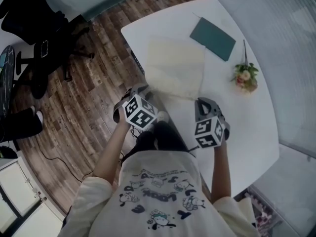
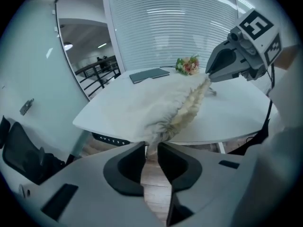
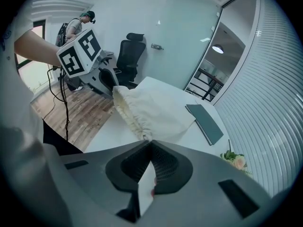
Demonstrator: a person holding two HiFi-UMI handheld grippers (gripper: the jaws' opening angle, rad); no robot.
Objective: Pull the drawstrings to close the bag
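The white table [image 1: 247, 132] carries the cream bag [image 1: 175, 68] lying flat, its bottom toward the dark notebook [image 1: 213, 38] and its ruffled mouth [image 2: 187, 110] right at the near edge, stretched between my two tools. My left gripper [image 2: 150, 148] stands part-closed with the gathered left end of that mouth pinched at its tips. My right gripper [image 3: 149, 143] is clamped tight on the other end. I cannot make out a separate cord in either bite. If I'm holding cloth rather than drawstring, pulling apart would only tauten the hem or drag the bag off the edge. The thick bunch on the left could also slip free under tension.
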